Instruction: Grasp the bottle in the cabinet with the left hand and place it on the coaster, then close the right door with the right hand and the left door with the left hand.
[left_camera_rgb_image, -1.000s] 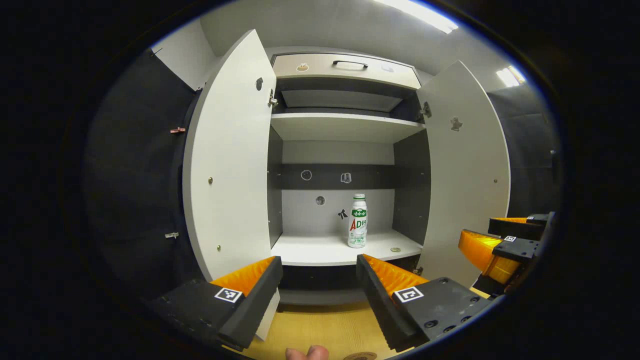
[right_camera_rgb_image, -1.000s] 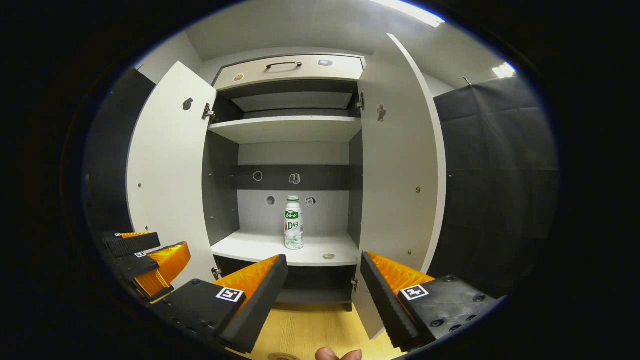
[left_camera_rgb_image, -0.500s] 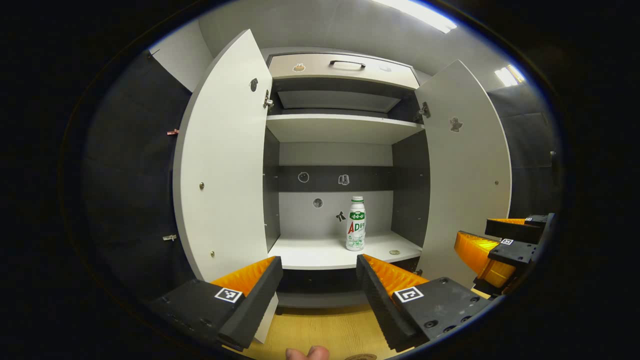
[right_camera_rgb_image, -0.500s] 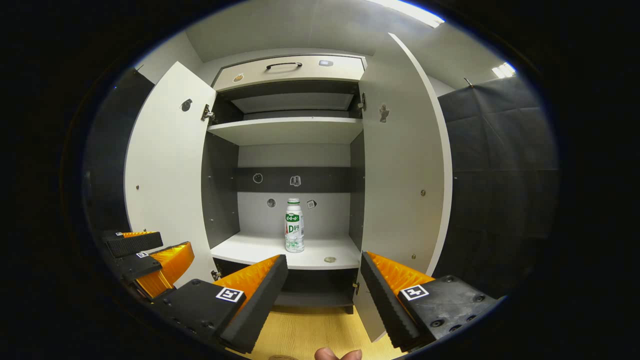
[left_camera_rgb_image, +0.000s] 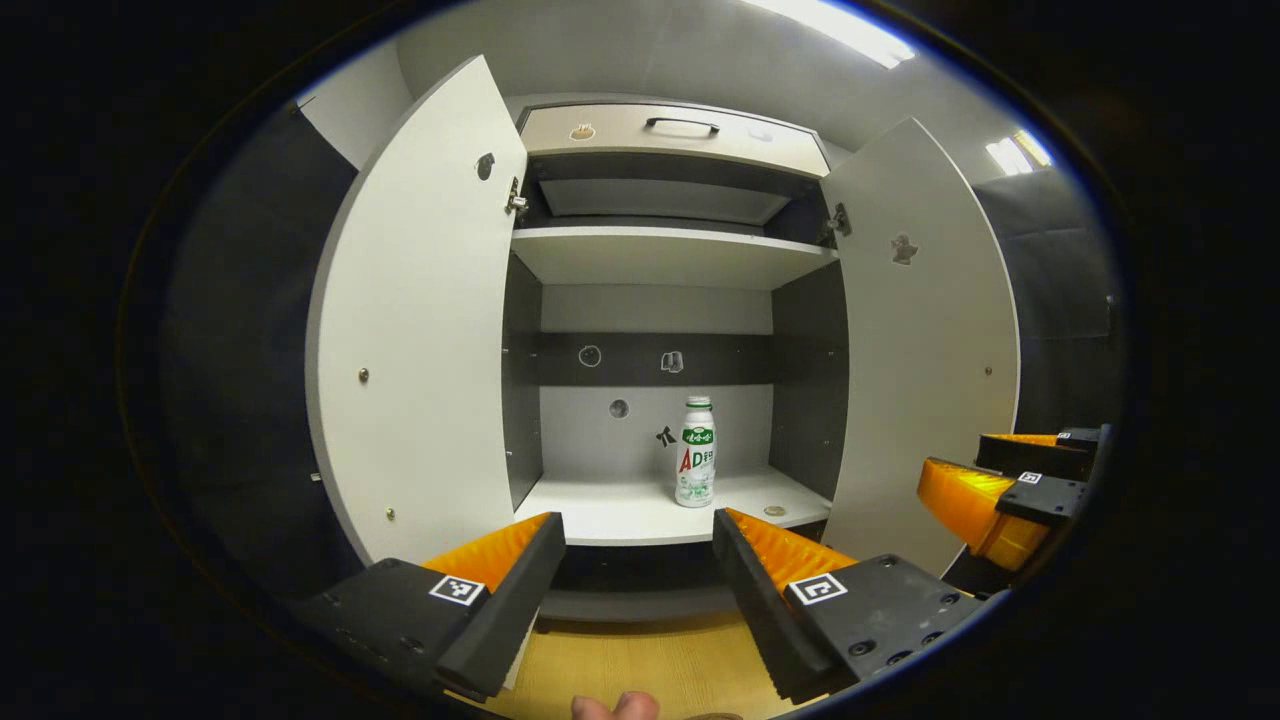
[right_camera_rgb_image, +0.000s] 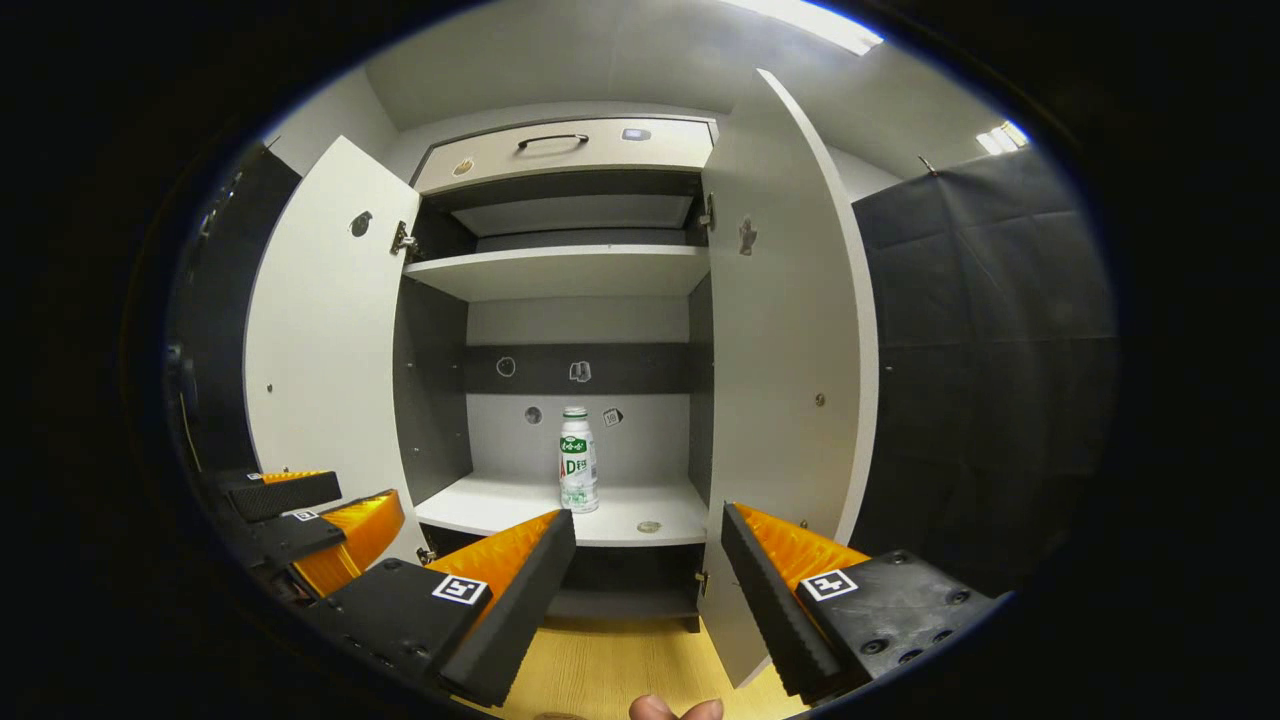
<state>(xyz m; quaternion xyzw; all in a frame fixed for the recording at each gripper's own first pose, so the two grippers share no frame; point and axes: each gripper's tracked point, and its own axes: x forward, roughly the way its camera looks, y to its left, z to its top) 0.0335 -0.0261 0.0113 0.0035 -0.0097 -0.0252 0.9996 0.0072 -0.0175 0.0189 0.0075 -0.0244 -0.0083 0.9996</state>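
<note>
A small white bottle (left_camera_rgb_image: 696, 452) with a green label stands upright on the cabinet's lower shelf (left_camera_rgb_image: 620, 510), right of centre; the right gripper view has the bottle (right_camera_rgb_image: 577, 461) too. Both cabinet doors are open: the left door (left_camera_rgb_image: 420, 330) and the right door (left_camera_rgb_image: 925, 340). My left gripper (left_camera_rgb_image: 640, 540) is open and empty, in front of the shelf and short of the bottle. My right gripper (right_camera_rgb_image: 648, 540) is open and empty, with the right door (right_camera_rgb_image: 785, 350) just to its right. Each view catches the other gripper at its edge.
An upper shelf (left_camera_rgb_image: 670, 255) and a drawer with a dark handle (left_camera_rgb_image: 680, 125) sit above. A small coin-like disc (left_camera_rgb_image: 774, 510) lies on the lower shelf right of the bottle. A wooden tabletop (left_camera_rgb_image: 640, 660) lies below the cabinet. A fingertip (left_camera_rgb_image: 612, 706) shows at the bottom.
Both grippers have edged closer to the cabinet; the doors look larger and the bottle has shifted slightly left in both views. Both stay open.
</note>
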